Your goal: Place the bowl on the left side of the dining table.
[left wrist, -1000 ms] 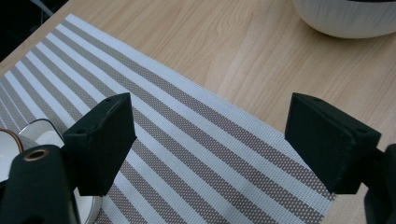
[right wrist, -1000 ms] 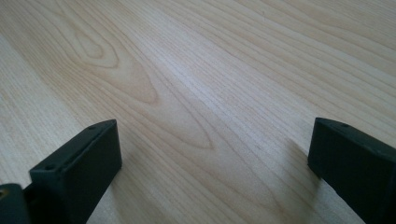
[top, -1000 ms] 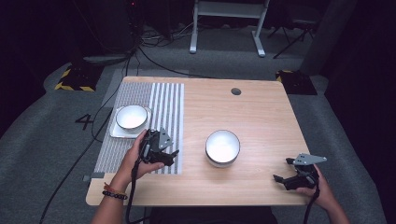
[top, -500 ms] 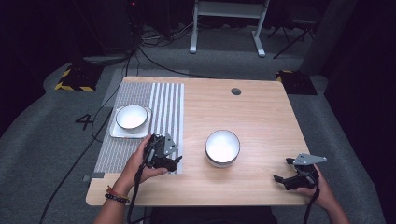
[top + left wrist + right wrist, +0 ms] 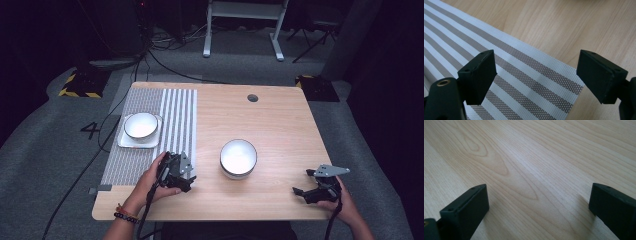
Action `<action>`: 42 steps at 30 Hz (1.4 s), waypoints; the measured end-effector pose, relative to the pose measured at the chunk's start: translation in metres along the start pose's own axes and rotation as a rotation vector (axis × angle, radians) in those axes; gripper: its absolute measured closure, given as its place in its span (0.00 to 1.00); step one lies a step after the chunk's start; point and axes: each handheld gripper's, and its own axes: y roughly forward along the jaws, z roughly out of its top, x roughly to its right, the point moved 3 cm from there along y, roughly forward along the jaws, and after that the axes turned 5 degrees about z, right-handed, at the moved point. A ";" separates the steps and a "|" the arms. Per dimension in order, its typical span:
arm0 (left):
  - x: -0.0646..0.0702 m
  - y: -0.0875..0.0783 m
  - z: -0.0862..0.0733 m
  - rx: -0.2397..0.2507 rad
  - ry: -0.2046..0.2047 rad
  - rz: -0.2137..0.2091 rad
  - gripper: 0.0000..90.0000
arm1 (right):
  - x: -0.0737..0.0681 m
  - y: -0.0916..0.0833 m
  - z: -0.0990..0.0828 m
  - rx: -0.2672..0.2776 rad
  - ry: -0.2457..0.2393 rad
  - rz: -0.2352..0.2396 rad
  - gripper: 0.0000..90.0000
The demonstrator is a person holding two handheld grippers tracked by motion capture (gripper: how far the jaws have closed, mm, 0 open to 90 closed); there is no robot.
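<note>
Nearest the person, the left gripper (image 5: 186, 176) sits low over the near right corner of the grey-and-white striped woven placemat (image 5: 150, 135), by the front edge of the pale wooden table (image 5: 280, 125). In the left gripper view its jaws stand wide apart, and the placemat's corner and right-hand edge (image 5: 564, 100) lie between and just under them, with bare wood beyond; whether the pads touch the cloth cannot be told. At the near right corner of the table the right gripper (image 5: 302, 191) rests with its jaws likewise spread wide over bare wood (image 5: 529, 170), nothing between them. Between the two grippers the front strip of the table lies open. Just past it a round white bowl with a dark rim (image 5: 238, 157) stands on the wood, right of the placemat and apart from its edge. Farther back on the left part of the placemat, a second white bowl (image 5: 140, 125) sits on a white square plate (image 5: 126, 142).
</note>
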 end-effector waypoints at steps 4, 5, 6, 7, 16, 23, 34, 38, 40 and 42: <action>0.005 0.002 -0.004 -0.020 0.010 -0.004 0.18 | 0.000 0.000 0.000 0.000 0.000 0.000 0.03; 0.005 0.003 -0.005 -0.012 0.012 0.004 0.18 | 0.000 0.000 0.000 0.000 0.000 0.000 0.03; 0.007 0.003 -0.006 -0.028 0.008 -0.003 0.18 | 0.000 0.000 0.000 0.000 0.000 0.000 0.03; 0.008 0.004 -0.007 -0.017 0.008 -0.008 0.18 | 0.000 0.000 0.000 0.000 0.000 0.000 0.03; 0.018 0.007 -0.016 -0.036 -0.018 -0.044 0.18 | 0.000 0.000 0.000 0.000 0.000 0.000 0.03; 0.021 0.005 -0.021 -0.028 -0.039 -0.061 0.18 | 0.000 -0.001 -0.001 0.000 -0.003 -0.002 0.03; 0.023 0.005 -0.035 0.021 -0.164 -0.131 0.18 | 0.000 -0.001 -0.001 0.000 0.000 -0.003 0.03; 0.021 0.006 -0.041 0.040 -0.214 -0.167 0.18 | 0.000 -0.001 -0.001 0.000 0.000 -0.003 0.03; 0.021 0.006 -0.044 0.064 -0.213 -0.171 0.18 | 0.000 -0.001 -0.001 -0.001 0.002 -0.003 0.03; 0.020 0.006 -0.044 0.064 -0.209 -0.161 0.18 | 0.000 -0.001 -0.001 0.000 0.000 -0.002 0.03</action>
